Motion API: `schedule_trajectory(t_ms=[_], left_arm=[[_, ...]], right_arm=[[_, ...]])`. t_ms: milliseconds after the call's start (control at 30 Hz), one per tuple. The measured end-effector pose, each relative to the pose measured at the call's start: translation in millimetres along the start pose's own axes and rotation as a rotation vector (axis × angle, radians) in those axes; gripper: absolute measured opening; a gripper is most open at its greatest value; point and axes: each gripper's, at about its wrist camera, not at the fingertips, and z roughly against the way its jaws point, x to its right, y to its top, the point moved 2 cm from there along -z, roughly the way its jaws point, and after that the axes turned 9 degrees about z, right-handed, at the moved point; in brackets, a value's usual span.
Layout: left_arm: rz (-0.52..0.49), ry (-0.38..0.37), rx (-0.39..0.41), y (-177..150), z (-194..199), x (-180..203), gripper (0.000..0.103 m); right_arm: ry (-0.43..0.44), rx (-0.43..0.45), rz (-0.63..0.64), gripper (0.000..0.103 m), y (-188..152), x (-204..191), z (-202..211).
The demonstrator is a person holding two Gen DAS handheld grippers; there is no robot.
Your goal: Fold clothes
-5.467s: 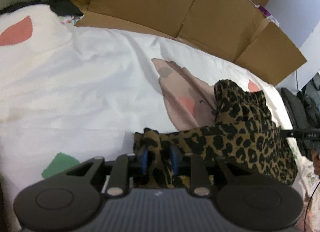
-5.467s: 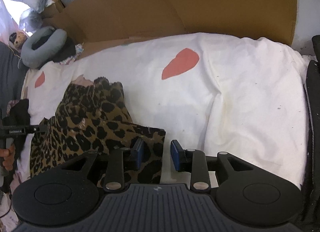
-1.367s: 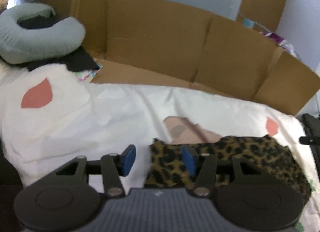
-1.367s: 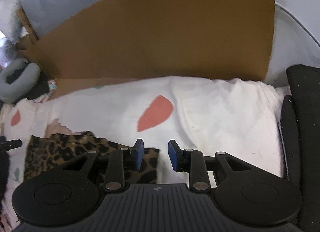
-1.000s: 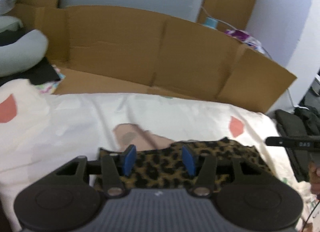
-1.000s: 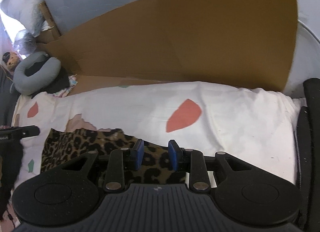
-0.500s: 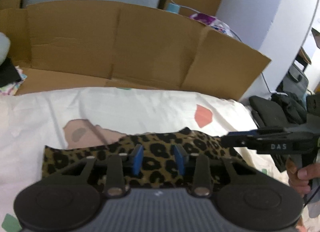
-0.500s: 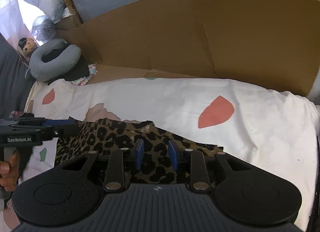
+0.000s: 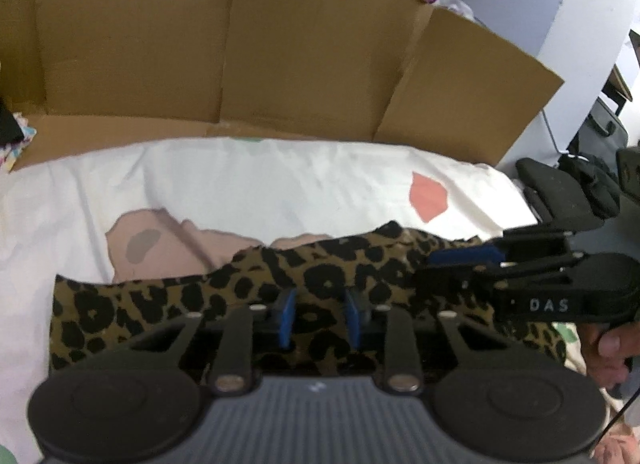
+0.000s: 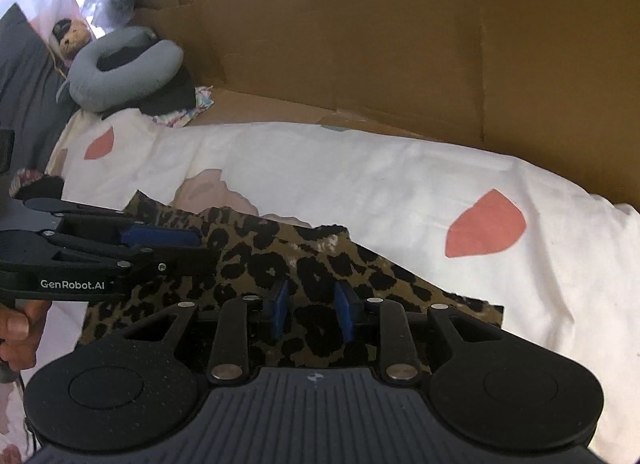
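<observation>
The garment [image 9: 248,296] lies on the sheet [image 9: 280,179], cardboard [image 9: 240,47] standing behind it.

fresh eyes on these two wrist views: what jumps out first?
The leopard-print garment jumps out, spread flat on the white sheet with coral patches, a cardboard wall standing behind. Both grippers are low over it from opposite sides, the left gripper and right gripper; their jaws have just been closing with cloth between them, though a firm pinch cannot be confirmed. A grey neck pillow lies at the far left in the right wrist view.
</observation>
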Motion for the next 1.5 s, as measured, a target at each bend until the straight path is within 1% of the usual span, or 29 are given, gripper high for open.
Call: schedule_trajectory(t_ms=[200, 433, 600, 800, 900, 1000, 1067, 1133, 1267, 1333, 1500], left_arm=[[-0.015, 0.018, 0.005, 0, -4, 0, 0.031], [-0.015, 0.021, 0.013, 5, -12, -3, 0.031], [-0.015, 0.024, 0.011, 6, -14, -2, 0.031], [-0.035, 0.041, 0.004, 6, -15, 2, 0.031], [-0.041, 0.049, 0.0, 6, -16, 2, 0.031], [-0.027, 0.055, 0.005, 4, -15, 2, 0.031], [-0.027, 0.062, 0.008, 4, -15, 3, 0.031], [-0.028, 0.066, 0.007, 4, -16, 3, 0.031], [-0.025, 0.066, 0.003, 5, -15, 3, 0.031], [-0.023, 0.067, 0.003, 5, -15, 2, 0.031], [-0.036, 0.089, 0.0, 6, -15, 6, 0.031]], right_arm=[[-0.003, -0.019, 0.066, 0.026, 7, -3, -17], [-0.001, -0.018, 0.097, 0.024, 9, -1, -28], [0.014, -0.027, 0.069, 0.024, 10, 3, -28], [-0.028, -0.037, 0.045, 0.024, 14, -4, -30], [-0.04, -0.033, 0.011, 0.024, 16, -3, -22], [-0.066, 0.011, 0.015, 0.026, 17, -4, -4], [-0.057, 0.037, 0.012, 0.026, 14, -7, 6], [-0.035, 0.04, 0.006, 0.026, 8, -13, 12], [-0.014, 0.02, 0.057, 0.026, -4, -30, 15], [-0.022, -0.007, 0.067, 0.026, -8, -34, 12], [-0.048, -0.037, 0.028, 0.025, -11, -26, 2]])
